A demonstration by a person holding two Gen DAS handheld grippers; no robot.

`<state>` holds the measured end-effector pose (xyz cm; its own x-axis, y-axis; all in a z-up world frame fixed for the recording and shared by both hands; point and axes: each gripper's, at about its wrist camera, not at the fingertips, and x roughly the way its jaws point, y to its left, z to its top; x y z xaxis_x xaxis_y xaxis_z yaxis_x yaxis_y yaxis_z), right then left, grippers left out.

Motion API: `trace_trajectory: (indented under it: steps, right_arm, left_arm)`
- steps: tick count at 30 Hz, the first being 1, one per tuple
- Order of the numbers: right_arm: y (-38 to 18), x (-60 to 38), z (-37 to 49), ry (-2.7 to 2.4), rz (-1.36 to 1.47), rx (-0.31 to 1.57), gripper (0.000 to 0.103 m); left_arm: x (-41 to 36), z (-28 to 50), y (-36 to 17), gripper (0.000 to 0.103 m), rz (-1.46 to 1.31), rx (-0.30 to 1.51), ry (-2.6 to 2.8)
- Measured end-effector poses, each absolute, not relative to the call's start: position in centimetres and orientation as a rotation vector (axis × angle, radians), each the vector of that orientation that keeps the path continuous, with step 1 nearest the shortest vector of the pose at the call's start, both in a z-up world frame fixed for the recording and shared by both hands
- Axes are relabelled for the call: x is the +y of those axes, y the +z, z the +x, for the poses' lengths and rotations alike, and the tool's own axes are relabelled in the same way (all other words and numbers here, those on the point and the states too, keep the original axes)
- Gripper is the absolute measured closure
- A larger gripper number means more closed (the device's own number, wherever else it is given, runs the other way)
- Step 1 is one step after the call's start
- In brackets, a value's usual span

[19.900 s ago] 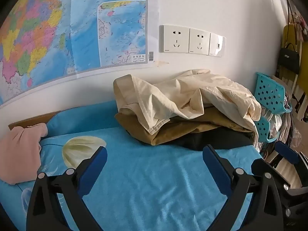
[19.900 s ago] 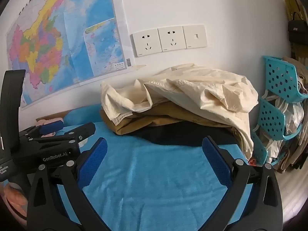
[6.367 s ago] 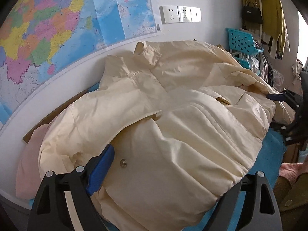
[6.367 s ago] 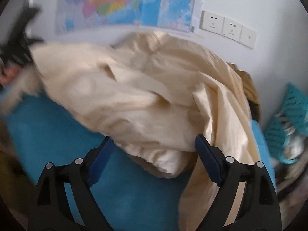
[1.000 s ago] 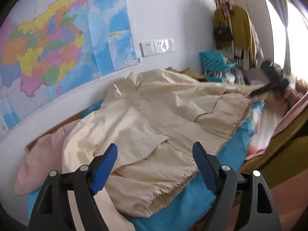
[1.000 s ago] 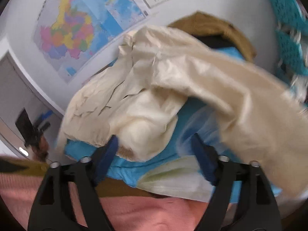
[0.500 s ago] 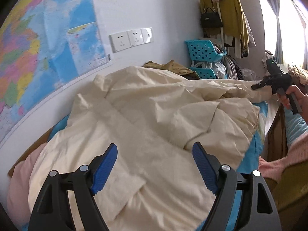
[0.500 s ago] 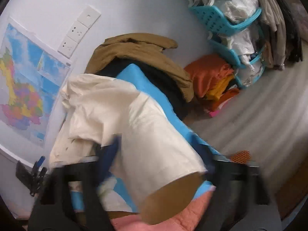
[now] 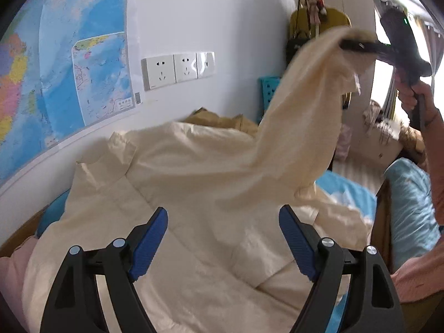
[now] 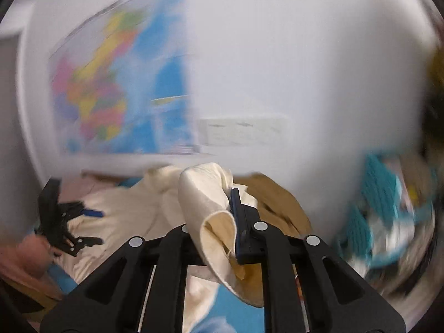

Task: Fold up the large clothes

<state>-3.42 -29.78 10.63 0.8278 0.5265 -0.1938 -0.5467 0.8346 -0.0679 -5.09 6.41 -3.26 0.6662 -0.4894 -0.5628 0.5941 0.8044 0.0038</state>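
Closing its jaws on a sleeve of the large cream cotton jacket (image 9: 199,194), the right gripper (image 10: 222,216) is holding that cloth high above the blue bedsheet (image 9: 347,191). The jacket's body is lying spread on the bed below the left gripper (image 9: 223,238), whose jaws are standing wide apart, empty.

Cream jacket (image 9: 194,194), turquoise bedsheet (image 9: 347,191), multicoloured map (image 9: 69,55), blue-padded black claw (image 9: 222,238)

Left gripper (image 9: 223,238) fingers wide apart; right gripper (image 10: 222,222) raised, fingers closing.
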Motion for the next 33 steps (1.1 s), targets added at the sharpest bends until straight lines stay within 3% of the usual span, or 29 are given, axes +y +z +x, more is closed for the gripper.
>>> trace_trajectory:
  steps: [4, 9, 11, 12, 13, 17, 21, 26, 33]
  right_arm:
    - [12.2, -19.4, -2.6, 0.686, -0.377, 0.181, 0.091]
    - [9.2, -6.7, -0.4, 0.8, -0.665, 0.292, 0.088]
    - [7.6, -3.2, 0.3, 0.819, -0.746, 0.349, 0.065]
    - [6.7, -1.0, 0.6, 0.82, -0.789, 0.36, 0.039]
    - [6.2, 0.3, 0.6, 0.829, -0.81, 0.356, 0.023]
    - [5.6, 4.4, -0.5, 0.872, -0.9, 0.346, 0.023]
    - [7.1, 4.1, -0.4, 0.899, -0.814, 0.332, 0.021]
    - [7.4, -0.3, 2.7, 0.835, -0.67, 0.367, 0.019]
    - [3.0, -10.5, 11.8, 0.555, -0.478, 0.535, 0.021]
  left_arm:
    - [8.4, -4.3, -2.8, 0.023, 0.1, 0.571, -0.623]
    - [12.5, -4.9, -3.0, 0.02, 0.029, 0.565, -0.581]
    - [13.9, -5.3, -3.4, 0.018, 0.019, 0.569, -0.559]
    - [14.7, -5.6, -3.8, 0.017, 0.013, 0.577, -0.547]
    - [15.4, -5.7, -4.2, 0.017, 0.007, 0.589, -0.529]
    - [17.1, -5.6, -5.4, 0.016, 0.007, 0.629, -0.477]
    - [18.0, -4.7, -6.4, 0.014, -0.027, 0.668, -0.482]
    - [18.2, -2.9, -7.8, 0.013, 0.007, 0.733, -0.43]
    - [18.4, 2.4, -10.9, 0.018, -0.011, 0.95, -0.35]
